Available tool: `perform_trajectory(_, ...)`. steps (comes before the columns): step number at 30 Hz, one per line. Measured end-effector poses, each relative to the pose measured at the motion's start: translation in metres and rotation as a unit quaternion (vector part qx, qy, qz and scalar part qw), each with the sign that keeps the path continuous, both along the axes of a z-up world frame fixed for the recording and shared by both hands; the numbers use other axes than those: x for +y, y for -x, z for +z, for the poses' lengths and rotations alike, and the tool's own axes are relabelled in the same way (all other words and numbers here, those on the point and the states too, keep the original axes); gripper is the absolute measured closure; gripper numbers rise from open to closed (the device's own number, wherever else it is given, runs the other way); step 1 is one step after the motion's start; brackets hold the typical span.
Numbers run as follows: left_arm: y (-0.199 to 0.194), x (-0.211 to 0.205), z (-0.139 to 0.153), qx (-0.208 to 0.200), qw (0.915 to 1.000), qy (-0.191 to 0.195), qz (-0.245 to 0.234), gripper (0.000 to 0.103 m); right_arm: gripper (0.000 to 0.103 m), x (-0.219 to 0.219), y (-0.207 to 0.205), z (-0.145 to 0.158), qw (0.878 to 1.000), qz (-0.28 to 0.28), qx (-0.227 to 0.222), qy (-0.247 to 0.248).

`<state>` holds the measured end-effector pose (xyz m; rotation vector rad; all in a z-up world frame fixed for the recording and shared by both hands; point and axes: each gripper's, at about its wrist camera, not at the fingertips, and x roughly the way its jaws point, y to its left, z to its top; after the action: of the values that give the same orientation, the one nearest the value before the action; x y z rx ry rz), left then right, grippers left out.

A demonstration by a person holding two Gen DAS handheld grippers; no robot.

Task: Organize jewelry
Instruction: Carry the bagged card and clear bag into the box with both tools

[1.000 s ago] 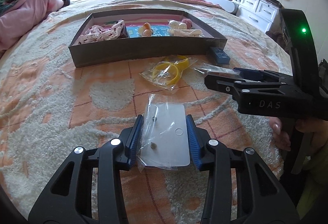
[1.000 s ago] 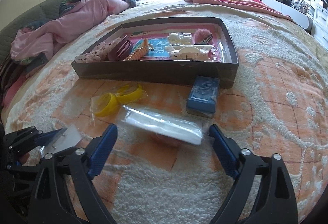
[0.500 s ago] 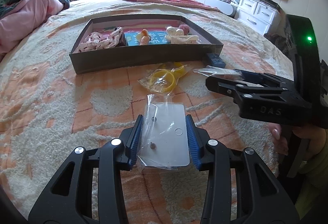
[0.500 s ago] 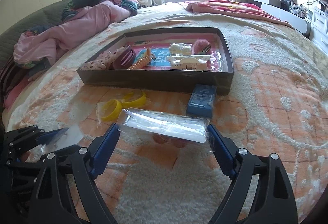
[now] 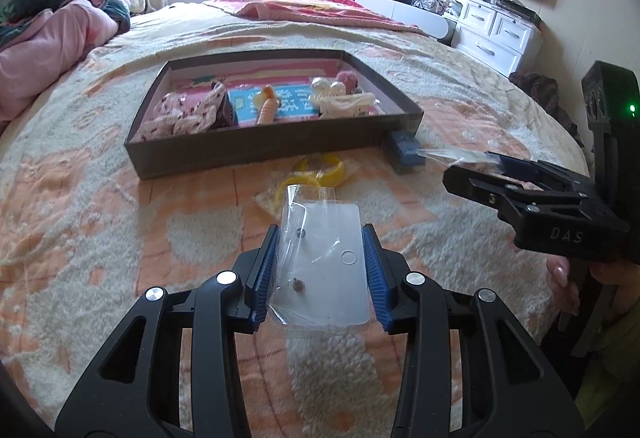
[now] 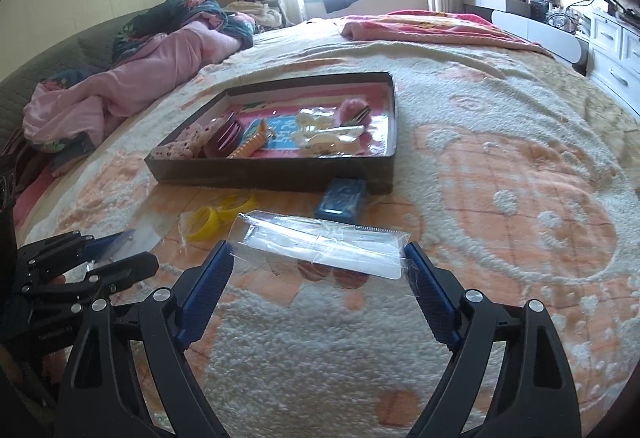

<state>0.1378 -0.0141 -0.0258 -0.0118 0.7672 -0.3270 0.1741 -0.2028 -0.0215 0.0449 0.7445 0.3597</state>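
We are holding two clear packets off the bed — the left gripper (image 5: 320,270) half-closed on an earring card (image 5: 322,262), the right gripper (image 6: 318,274) spread wide around a long sleeve (image 6: 324,244), pads at its ends. Next we should be carrying both over the near wall of the tray (image 5: 256,151); yellow bangles (image 5: 316,177) and a blue box (image 6: 342,199) are lying just before it.
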Motion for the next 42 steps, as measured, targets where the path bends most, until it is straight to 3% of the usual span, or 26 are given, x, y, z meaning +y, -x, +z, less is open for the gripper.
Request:
perform_trajectory(19,-0.05,-0.009,0.013,-0.016,0.9998,0.007,0.002,0.071,0.019,-0.015,-0.028,0.012,1.0,-0.016,-0.015,0.004)
perform_trajectory(42,-0.117,0.001,0.023,-0.025,0.9994,0.007,0.024,0.071,0.019,0.016,-0.096,0.014,0.999,0.016,-0.026,0.025)
